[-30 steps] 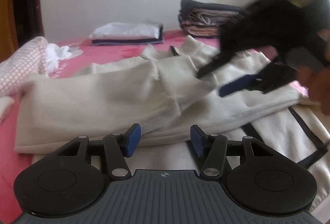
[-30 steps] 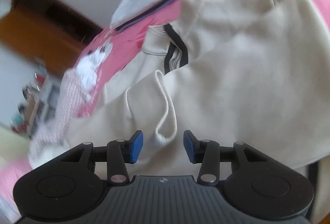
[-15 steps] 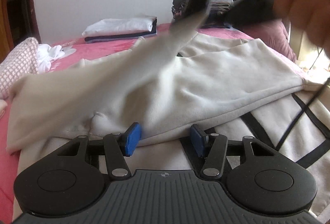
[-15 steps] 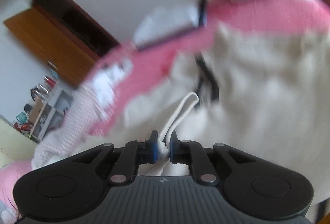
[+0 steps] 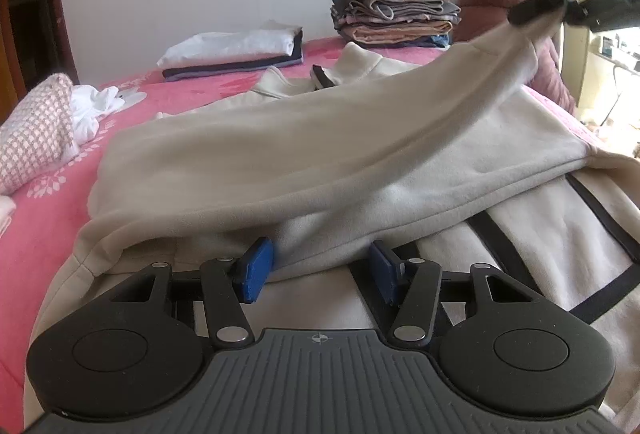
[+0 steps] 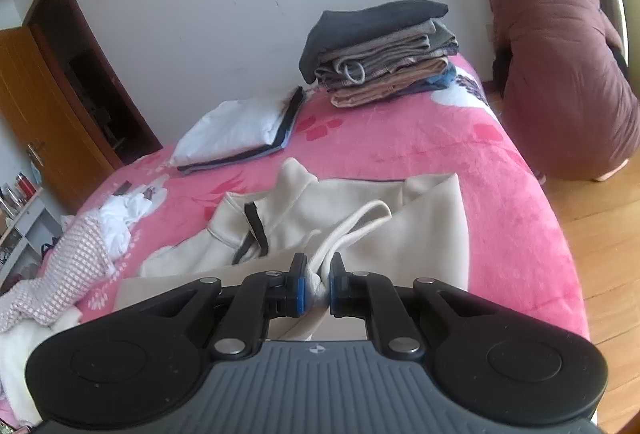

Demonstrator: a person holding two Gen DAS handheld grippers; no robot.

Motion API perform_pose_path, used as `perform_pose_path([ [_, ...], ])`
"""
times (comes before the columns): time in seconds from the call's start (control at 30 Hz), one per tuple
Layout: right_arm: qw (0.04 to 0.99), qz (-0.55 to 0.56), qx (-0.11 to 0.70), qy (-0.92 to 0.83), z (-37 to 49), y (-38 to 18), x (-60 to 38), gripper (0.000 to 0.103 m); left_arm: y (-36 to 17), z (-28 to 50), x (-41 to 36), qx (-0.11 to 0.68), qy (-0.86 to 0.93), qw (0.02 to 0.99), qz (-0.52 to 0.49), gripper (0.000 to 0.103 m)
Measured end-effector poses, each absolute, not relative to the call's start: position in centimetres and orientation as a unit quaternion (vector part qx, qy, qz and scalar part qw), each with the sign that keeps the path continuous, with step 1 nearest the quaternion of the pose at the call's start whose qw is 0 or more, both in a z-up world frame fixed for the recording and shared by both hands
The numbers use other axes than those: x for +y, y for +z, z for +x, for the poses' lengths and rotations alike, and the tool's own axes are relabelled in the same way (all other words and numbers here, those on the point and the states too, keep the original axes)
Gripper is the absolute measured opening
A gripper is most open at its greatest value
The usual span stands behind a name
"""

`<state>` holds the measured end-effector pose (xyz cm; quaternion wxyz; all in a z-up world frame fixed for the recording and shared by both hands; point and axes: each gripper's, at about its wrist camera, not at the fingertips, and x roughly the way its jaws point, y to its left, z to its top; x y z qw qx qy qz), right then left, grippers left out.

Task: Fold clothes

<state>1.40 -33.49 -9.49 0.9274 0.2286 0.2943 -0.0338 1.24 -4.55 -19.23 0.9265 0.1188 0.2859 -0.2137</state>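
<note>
A cream hooded jacket with black trim lies spread on the pink bed. My left gripper is open and low over the jacket's near edge, fabric lying between its blue pads. My right gripper is shut on a fold of the cream jacket and its drawstring, holding it lifted. In the left wrist view the right gripper shows at the upper right, pulling a cream sleeve up taut. The jacket's collar and zipper lie beyond.
A tall stack of folded clothes and a low white and dark folded pile sit at the bed's far side. A pink checked cloth and white garment lie left. A maroon coat and wooden floor are right.
My right gripper closed on the jacket fabric and drawstring and lifted it up and to the right. The left gripper stayed open in place.
</note>
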Motion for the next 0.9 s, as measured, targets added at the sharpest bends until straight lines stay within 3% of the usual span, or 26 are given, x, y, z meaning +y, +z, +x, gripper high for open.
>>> perform_pose_path([
  [0.2, 0.937, 0.222, 0.267, -0.032, 1.1, -8.1, -33.9, 0.011, -18.8, 1.1, -4.2, 0.299, -0.212, 0.923, 0.115, 0.053],
  [0.4, 0.906, 0.215, 0.358, -0.075, 0.9, -14.3, -35.5, 0.011, -15.0, 0.0, -0.9, 0.297, -0.212, 0.923, 0.124, 0.053],
  [0.53, 0.903, 0.240, 0.349, -0.071, 0.1, -14.5, -36.1, 0.011, -13.5, -0.1, 2.1, 0.287, -0.176, 0.925, 0.175, 0.053],
  [0.7, 0.917, 0.238, 0.315, -0.059, -0.9, -12.7, -36.0, 0.011, -15.3, 1.2, 3.8, 0.309, -0.137, 0.910, 0.240, 0.053],
  [0.83, 0.895, 0.240, 0.367, -0.079, 0.0, -16.1, -36.7, 0.011, -17.3, 1.9, 3.5, 0.299, -0.115, 0.902, 0.288, 0.053],
  [0.87, 0.888, 0.245, 0.381, -0.084, 0.2, -16.9, -37.0, 0.011, -17.5, 2.1, 3.5, 0.295, -0.113, 0.902, 0.294, 0.049],
  [0.9, 0.887, 0.250, 0.379, -0.085, 0.1, -17.0, -37.1, 0.011, -17.6, 2.2, 3.6, 0.292, -0.111, 0.902, 0.299, 0.031],
])
